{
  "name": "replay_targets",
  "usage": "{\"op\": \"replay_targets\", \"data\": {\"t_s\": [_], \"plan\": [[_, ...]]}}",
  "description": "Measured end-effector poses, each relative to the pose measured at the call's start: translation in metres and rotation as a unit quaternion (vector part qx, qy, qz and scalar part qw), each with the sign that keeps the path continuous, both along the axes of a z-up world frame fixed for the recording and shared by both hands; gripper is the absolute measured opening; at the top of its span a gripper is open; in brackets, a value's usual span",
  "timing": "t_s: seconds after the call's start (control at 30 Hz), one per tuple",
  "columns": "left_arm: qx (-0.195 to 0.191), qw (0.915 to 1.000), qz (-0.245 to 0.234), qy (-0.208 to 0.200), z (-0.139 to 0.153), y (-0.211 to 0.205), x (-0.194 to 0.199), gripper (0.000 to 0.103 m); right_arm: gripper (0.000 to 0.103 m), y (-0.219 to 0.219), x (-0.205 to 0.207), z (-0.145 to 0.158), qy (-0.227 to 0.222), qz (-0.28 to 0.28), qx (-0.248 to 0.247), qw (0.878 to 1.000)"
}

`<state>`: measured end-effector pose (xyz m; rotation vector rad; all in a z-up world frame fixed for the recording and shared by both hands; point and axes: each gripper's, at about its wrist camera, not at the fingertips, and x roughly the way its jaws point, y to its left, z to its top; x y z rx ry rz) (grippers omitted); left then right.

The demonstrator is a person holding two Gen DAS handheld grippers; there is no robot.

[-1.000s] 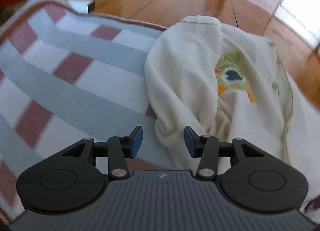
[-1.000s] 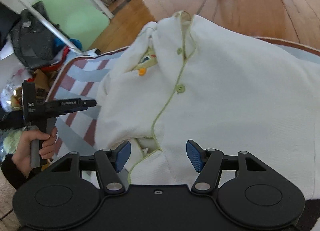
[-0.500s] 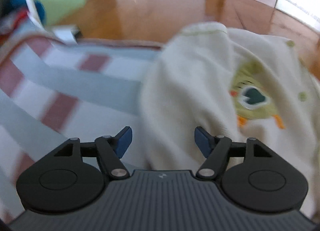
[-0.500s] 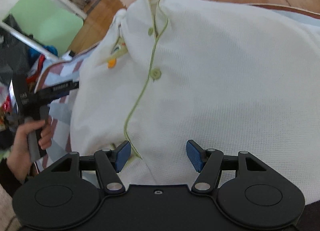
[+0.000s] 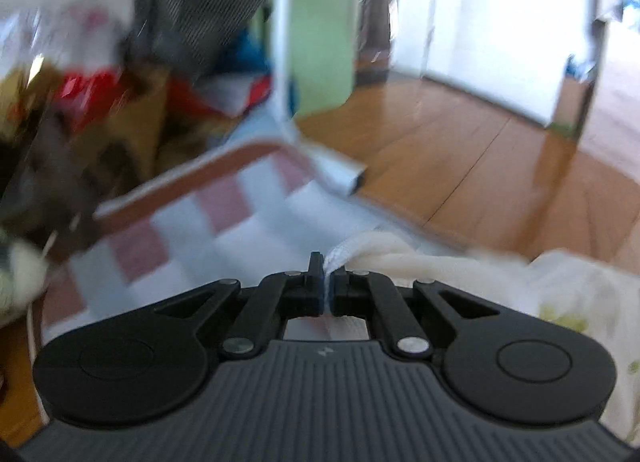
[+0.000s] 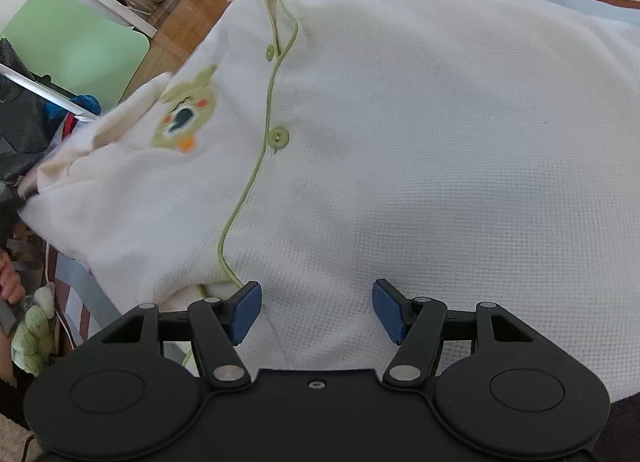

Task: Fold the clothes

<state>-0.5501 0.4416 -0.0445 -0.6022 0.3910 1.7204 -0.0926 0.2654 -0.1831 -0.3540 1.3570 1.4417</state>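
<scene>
While our left gripper [image 5: 327, 289] pinches the cream waffle-knit shirt [image 6: 400, 142] by its edge, our right gripper [image 6: 317, 310] hovers spread above it.

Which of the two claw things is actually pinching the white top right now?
The left gripper: its jaws are shut on a bunched edge of the white top. The right gripper hovers open over it.

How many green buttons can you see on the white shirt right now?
2. One button sits mid-placket on the shirt; a smaller button is nearer the collar. Others may be hidden lower down.
</scene>
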Motion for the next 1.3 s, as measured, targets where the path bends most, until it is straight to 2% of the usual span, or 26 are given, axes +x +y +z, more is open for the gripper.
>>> {"op": "replay_targets", "data": {"t_s": [0.1, 0.23, 0.3, 0.43, 0.5, 0.57, 0.6, 0.63, 0.67, 0.7, 0.77, 0.83, 0.87, 0.93, 1.0, 1.1, 1.13, 1.17, 1.23, 1.3], "plan": [[-0.045, 0.9987, 0.016, -0.014, -0.028, -0.002, -0.019, 0.002, 0.067, -0.001, -0.002, 0.0, -0.007, 0.003, 0.001, 1.0], [-0.026, 0.998, 0.032, 0.047, -0.043, -0.004, -0.011, 0.003, 0.067, -0.002, 0.001, 0.001, -0.018, -0.003, 0.001, 1.0], [-0.009, 0.9958, 0.061, 0.068, -0.042, -0.004, -0.011, 0.003, 0.066, -0.002, 0.003, 0.002, -0.023, -0.006, 0.0, 1.0], [-0.025, 0.9955, 0.092, 0.002, -0.044, -0.001, -0.029, 0.004, 0.066, -0.004, 0.009, 0.004, -0.035, -0.018, 0.0, 0.999], [-0.031, 0.995, 0.094, -0.012, -0.048, -0.006, -0.039, 0.006, 0.066, -0.003, 0.012, 0.005, -0.035, -0.028, -0.001, 0.999], [-0.038, 0.9943, 0.097, -0.025, -0.052, -0.012, -0.05, 0.012, 0.066, -0.002, 0.014, 0.005, -0.033, -0.033, -0.002, 0.999], [-0.048, 0.9936, 0.099, -0.025, -0.053, -0.015, -0.054, 0.024, 0.066, -0.002, 0.014, 0.004, -0.033, -0.034, -0.003, 0.999], [-0.069, 0.9922, 0.103, -0.014, -0.056, -0.017, -0.055, 0.047, 0.066, -0.002, 0.014, 0.004, -0.033, -0.035, -0.003, 0.999], [-0.103, 0.9903, 0.093, 0.001, -0.061, -0.015, -0.056, 0.054, 0.067, -0.001, 0.013, 0.004, -0.034, -0.034, -0.004, 0.999], [-0.137, 0.987, 0.083, 0.017, -0.065, -0.014, -0.056, 0.056, 0.067, 0.0, 0.012, 0.005, -0.037, -0.031, -0.004, 0.999], [-0.185, 0.9822, 0.031, 0.004, -0.071, -0.015, -0.056, 0.056, 0.067, 0.002, 0.011, 0.006, -0.039, -0.026, -0.003, 0.999], [-0.185, 0.9827, -0.008, -0.011, -0.063, -0.022, -0.053, 0.054, 0.068, 0.002, 0.012, 0.007, -0.034, -0.028, -0.002, 0.999], [-0.177, 0.9837, -0.029, -0.014, -0.057, -0.025, -0.05, 0.054, 0.068, 0.003, 0.013, 0.007, -0.03, -0.03, -0.003, 0.999], [-0.147, 0.9869, -0.067, 0.007, -0.036, -0.029, -0.038, 0.054, 0.069, 0.001, 0.017, 0.006, -0.019, -0.037, -0.004, 0.999], [-0.088, 0.9906, -0.098, 0.037, -0.008, -0.035, -0.025, 0.055, 0.069, 0.001, 0.019, 0.005, -0.009, -0.044, -0.004, 0.999], [0.022, 0.9929, -0.099, 0.062, 0.029, -0.034, -0.02, 0.06, 0.07, 0.001, 0.021, 0.004, 0.002, -0.051, -0.004, 0.999], [0.035, 0.9922, -0.104, 0.061, 0.033, -0.025, -0.018, 0.062, 0.07, 0.001, 0.021, 0.003, 0.004, -0.053, -0.004, 0.999], [0.024, 0.9906, -0.124, 0.054, 0.03, -0.008, -0.016, 0.062, 0.07, 0.0, 0.021, 0.003, 0.006, -0.053, -0.004, 0.999], [-0.031, 0.9849, -0.165, 0.042, 0.012, 0.031, -0.009, 0.062, 0.07, -0.001, 0.02, 0.003, 0.006, -0.051, -0.003, 0.999], [-0.096, 0.9753, -0.193, 0.049, -0.011, 0.072, -0.003, 0.062, 0.07, -0.003, 0.018, 0.003, 0.002, -0.042, -0.002, 0.999]]}}
